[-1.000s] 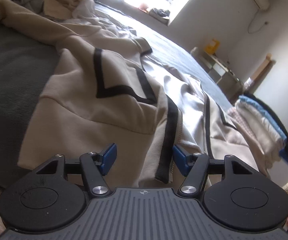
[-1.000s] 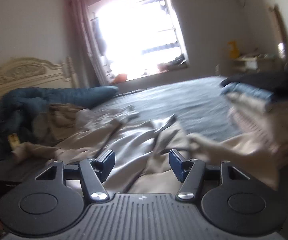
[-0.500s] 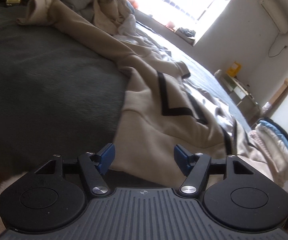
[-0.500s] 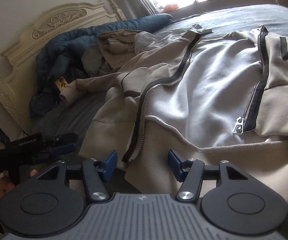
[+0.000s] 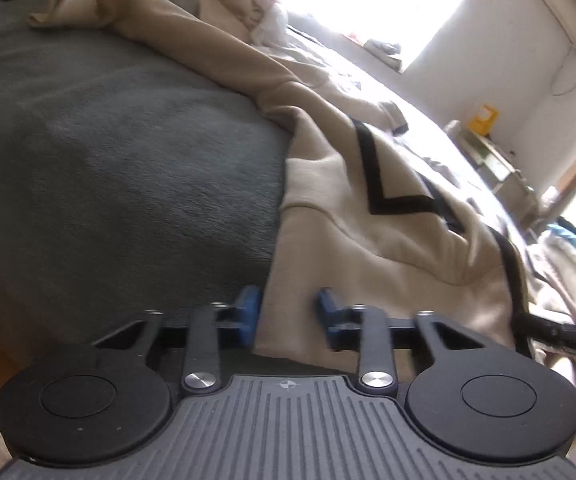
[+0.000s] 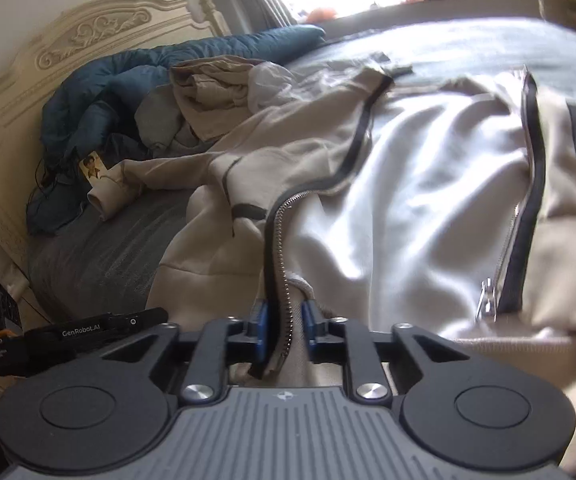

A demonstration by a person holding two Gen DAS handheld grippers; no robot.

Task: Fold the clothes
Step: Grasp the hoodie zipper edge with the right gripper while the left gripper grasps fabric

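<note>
Right claw (image 6: 284, 330) nearly clenched on jacket (image 6: 407, 184) zipper edge; left claw (image 5: 288, 312) part-closed around hem corner. Jacket lies unzipped on bed (image 5: 108, 152). Advice: pinch both firmly, pull hem taut and level before folding.

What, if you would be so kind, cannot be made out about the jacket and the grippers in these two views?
- Left wrist: whether the left gripper pinches the jacket hem; motion blur.
- Right wrist: the zipper end, behind the right gripper.
- Right wrist: the jacket's right side, cut by the frame edge.
- Left wrist: the windowsill, washed out by glare.
</note>
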